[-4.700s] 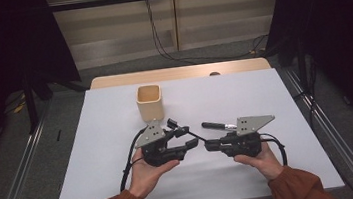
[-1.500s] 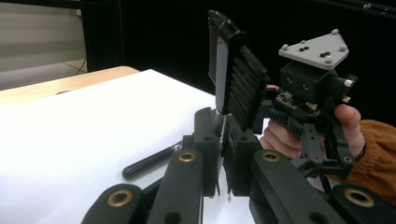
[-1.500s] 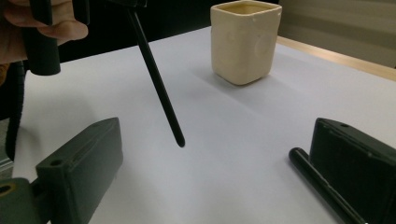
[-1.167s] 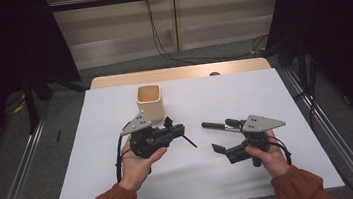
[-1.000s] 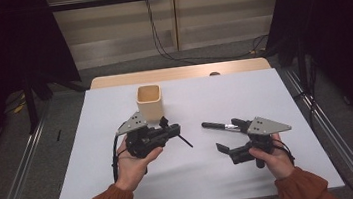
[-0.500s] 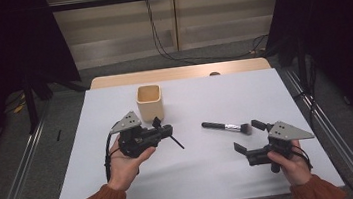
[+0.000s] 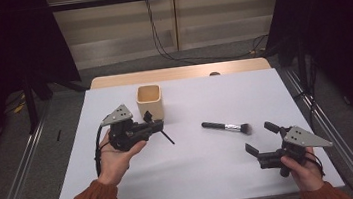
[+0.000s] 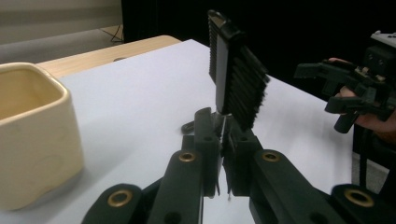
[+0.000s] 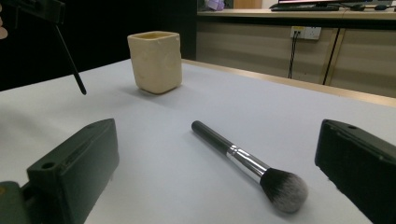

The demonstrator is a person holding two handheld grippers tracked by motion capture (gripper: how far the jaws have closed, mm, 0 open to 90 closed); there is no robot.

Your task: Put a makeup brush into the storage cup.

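No readable text, label, brand, number or sign anywhere, none legible on either tool, the cup, the brushes or the surface

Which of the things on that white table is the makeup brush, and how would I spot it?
On the white table, look right of the cream cup, between the two hand-held grippers. The makeup brush lies flat there, untouched: black handle, silver collar, dark fluffy tip, unlike the small comb-like brush held aloft.
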